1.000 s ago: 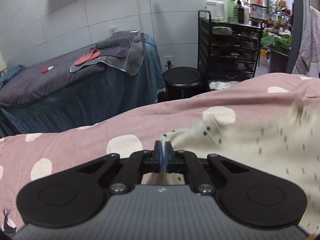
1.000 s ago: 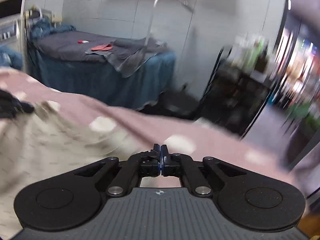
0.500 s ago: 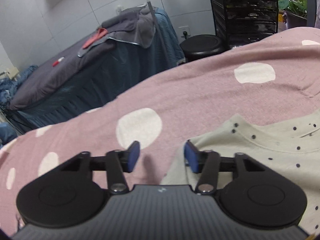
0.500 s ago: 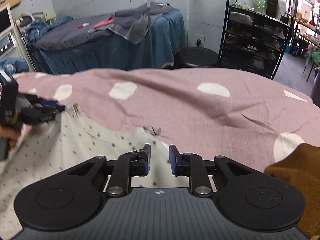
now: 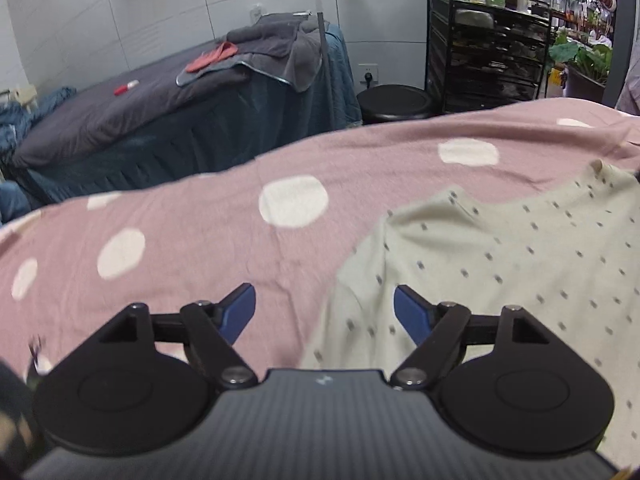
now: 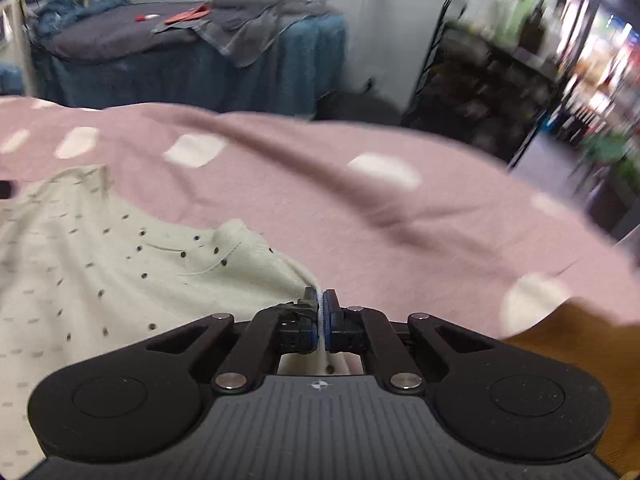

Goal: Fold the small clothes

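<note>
A small cream garment (image 5: 500,256) with dark dots lies spread on the pink bedspread (image 5: 200,232) with white spots. In the left wrist view my left gripper (image 5: 324,308) hangs over the garment's left edge, its jaws opening wide; the cloth's edge lies below the gap, untouched by the blue pads. In the right wrist view the same garment (image 6: 120,264) fills the lower left. My right gripper (image 6: 321,312) is shut on the garment's right edge, with a strip of cream cloth pinched between the pads.
A brown cloth (image 6: 580,344) lies at the right of the bedspread. Beyond the bed stand a dark-covered massage table (image 5: 168,112) with towels, a black stool (image 5: 394,102) and a black shelving cart (image 5: 488,64) with bottles.
My left gripper let go of the garment's corner, opened wide and drew back along its left edge. My right gripper opened over the right edge, then shut on it.
</note>
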